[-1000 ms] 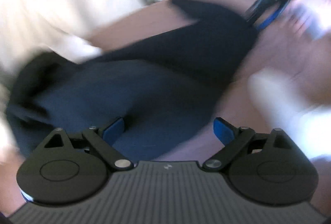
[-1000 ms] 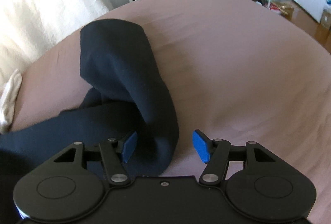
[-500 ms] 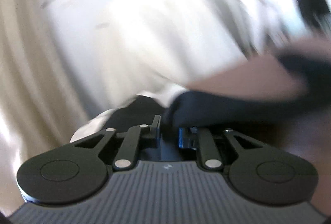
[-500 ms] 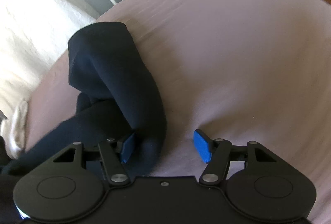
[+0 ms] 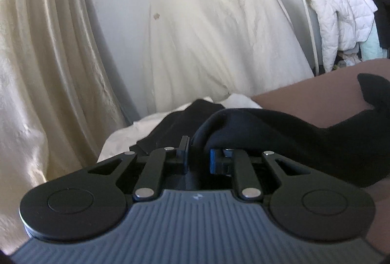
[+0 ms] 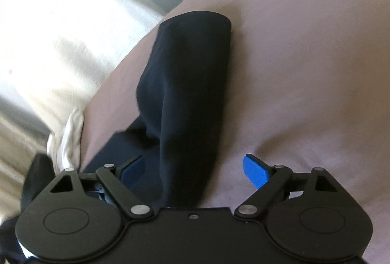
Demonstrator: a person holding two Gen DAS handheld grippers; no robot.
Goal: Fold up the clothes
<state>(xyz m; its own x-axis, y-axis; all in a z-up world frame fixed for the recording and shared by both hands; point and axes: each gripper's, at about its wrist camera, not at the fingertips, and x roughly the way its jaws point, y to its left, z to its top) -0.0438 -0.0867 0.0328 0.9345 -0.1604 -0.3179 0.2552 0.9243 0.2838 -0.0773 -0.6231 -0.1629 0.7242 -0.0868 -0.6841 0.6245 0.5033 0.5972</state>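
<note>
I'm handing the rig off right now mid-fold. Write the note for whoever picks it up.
Left gripper: shut on a bunched edge of the dark navy garment, lifted off the bed near the white bedding.
Right gripper: open, fingers spread either side of a sleeve-like part of the same garment; not gripping it.
The garment lies crumpled on the mauve bedsheet, the sleeve part stretched away from the right gripper.
Done: one edge picked up. No fold visible yet.
Left: close the right gripper on the cloth, spread the garment flat, then fold it.
</note>
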